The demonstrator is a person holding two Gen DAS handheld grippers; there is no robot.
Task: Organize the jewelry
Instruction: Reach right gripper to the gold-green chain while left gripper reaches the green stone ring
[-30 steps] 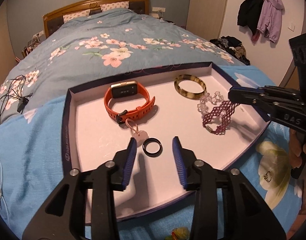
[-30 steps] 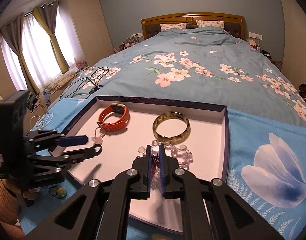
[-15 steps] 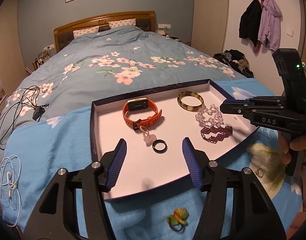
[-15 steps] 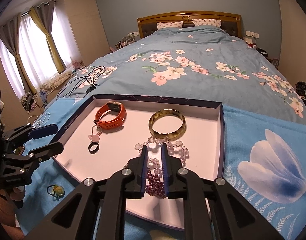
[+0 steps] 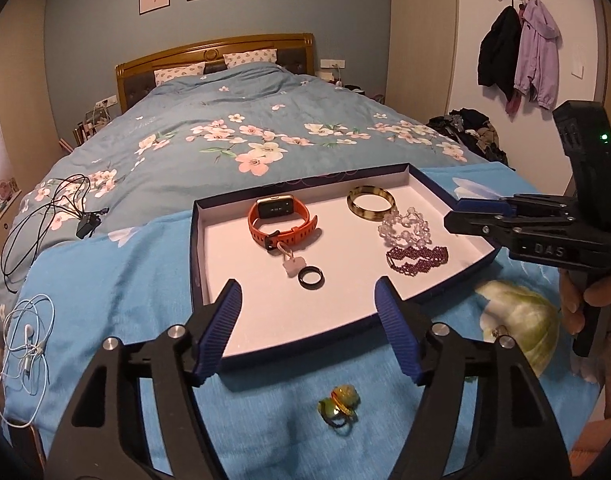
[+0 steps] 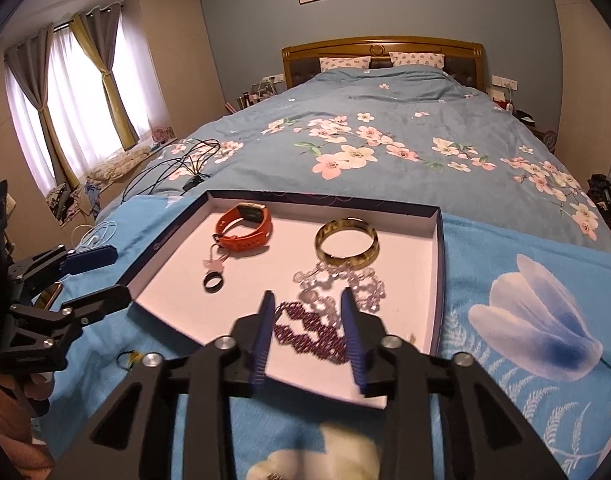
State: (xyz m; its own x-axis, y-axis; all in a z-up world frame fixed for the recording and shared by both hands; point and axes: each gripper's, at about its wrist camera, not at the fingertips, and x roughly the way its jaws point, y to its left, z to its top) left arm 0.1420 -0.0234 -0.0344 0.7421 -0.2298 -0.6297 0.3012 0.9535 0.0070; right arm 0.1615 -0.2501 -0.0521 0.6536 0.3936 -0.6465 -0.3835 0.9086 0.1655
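Observation:
A shallow white tray with dark blue walls (image 5: 195,264) (image 6: 439,280) lies on the blue bed cover. In it are an orange smartwatch (image 5: 279,222) (image 6: 245,230), a tortoiseshell bangle (image 5: 370,203) (image 6: 347,242), a clear bead bracelet (image 5: 403,228) (image 6: 339,280), a purple beaded bracelet (image 5: 417,258) (image 6: 309,330), a black ring (image 5: 310,277) (image 6: 213,282) and a pink charm (image 5: 291,266). A green-and-yellow ring (image 5: 339,404) lies on the cover in front of the tray. My left gripper (image 5: 309,328) is open and empty above the tray's near edge. My right gripper (image 6: 307,338) is open and empty over the purple bracelet.
Black cables (image 5: 45,216) and white earphones (image 5: 25,340) lie on the bed at left. A small ring (image 5: 499,330) lies on the cover by the right gripper body (image 5: 545,228). Coats (image 5: 517,60) hang on the right wall.
Both grippers have pulled back from the tray and opened wider. The right gripper has let go of the purple bracelet, which now lies in the tray. The black ring stays in the tray.

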